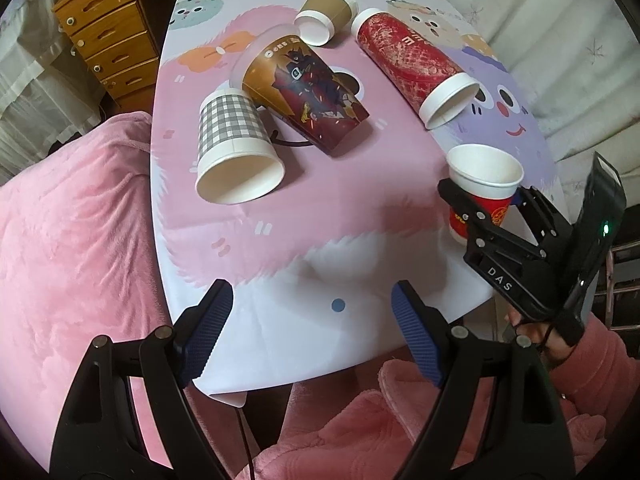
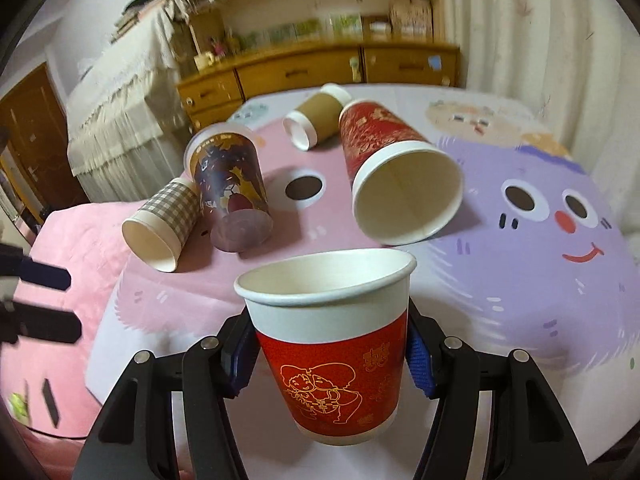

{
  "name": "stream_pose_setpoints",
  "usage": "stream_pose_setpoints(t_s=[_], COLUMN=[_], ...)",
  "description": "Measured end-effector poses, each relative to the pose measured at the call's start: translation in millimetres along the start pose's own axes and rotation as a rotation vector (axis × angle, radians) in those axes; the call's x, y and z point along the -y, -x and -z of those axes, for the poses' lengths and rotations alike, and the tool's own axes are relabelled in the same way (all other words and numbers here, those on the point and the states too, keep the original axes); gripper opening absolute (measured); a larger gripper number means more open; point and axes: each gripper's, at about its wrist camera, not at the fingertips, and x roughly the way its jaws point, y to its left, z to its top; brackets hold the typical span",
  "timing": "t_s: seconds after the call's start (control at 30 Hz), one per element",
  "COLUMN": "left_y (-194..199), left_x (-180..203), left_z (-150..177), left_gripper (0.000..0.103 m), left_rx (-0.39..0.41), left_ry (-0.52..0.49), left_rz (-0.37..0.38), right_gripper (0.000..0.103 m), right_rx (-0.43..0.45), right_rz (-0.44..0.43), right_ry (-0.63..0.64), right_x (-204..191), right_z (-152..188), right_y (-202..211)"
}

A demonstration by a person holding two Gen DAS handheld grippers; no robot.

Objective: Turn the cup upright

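My right gripper (image 2: pixel 326 354) is shut on a small red-and-white paper cup (image 2: pixel 328 344) and holds it upright, mouth up, near the table's right front. It also shows in the left wrist view (image 1: pixel 482 194), with the right gripper (image 1: pixel 480 200) around it. My left gripper (image 1: pixel 312 320) is open and empty over the table's near edge. On the table lie on their sides a grey checked cup (image 1: pixel 234 148), a tall brown-and-maroon printed cup (image 1: pixel 304 92), a tall red cup (image 1: pixel 412 68) and a small brown cup (image 1: pixel 326 14).
The table (image 1: pixel 320 264) has a pink and purple cartoon cloth. A pink blanket (image 1: pixel 72 220) lies to the left. A wooden drawer chest (image 1: pixel 104 36) stands behind. White curtains (image 1: pixel 540 20) hang at the right.
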Motion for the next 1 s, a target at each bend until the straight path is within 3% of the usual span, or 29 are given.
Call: stream_pose_setpoints(t_s=[0.1, 0.3, 0.43, 0.73, 0.93, 1.0], left_y=[0.8, 3.5, 9.1, 13.2, 15.3, 15.2], left_x=[-0.3, -4.4, -7.6, 4.7, 11.6, 14.0], left_z=[4.6, 9.4, 8.4, 16.5, 25.8, 28.1], left_gripper=[0.080, 0.080, 0.080, 0.080, 0.080, 0.080], left_rx=[0.005, 0.015, 0.038, 0.047, 0.069, 0.078], left_ry=[0.002, 0.026, 0.078, 0.095, 0.119, 0.133], left_rz=[-0.031, -0.075, -0.071, -0.073, -0.057, -0.048], right_gripper=[0.063, 0.064, 0.064, 0.065, 0.089, 0.092], right_rx=[0.089, 0.172, 0.158, 0.121, 0.089, 0.069], right_rz=[0.017, 0.078, 0.095, 0.067, 0.049, 0.049], right_ry=[0.013, -0.017, -0.056, -0.063, -0.068, -0.068], right_x=[2.5, 7.8, 14.5, 20.7, 24.2, 25.6], right_z=[12.1, 29.0, 34.8, 49.5, 62.0, 65.0], right_y=[10.7, 17.6, 8.2, 11.8, 16.6, 17.3])
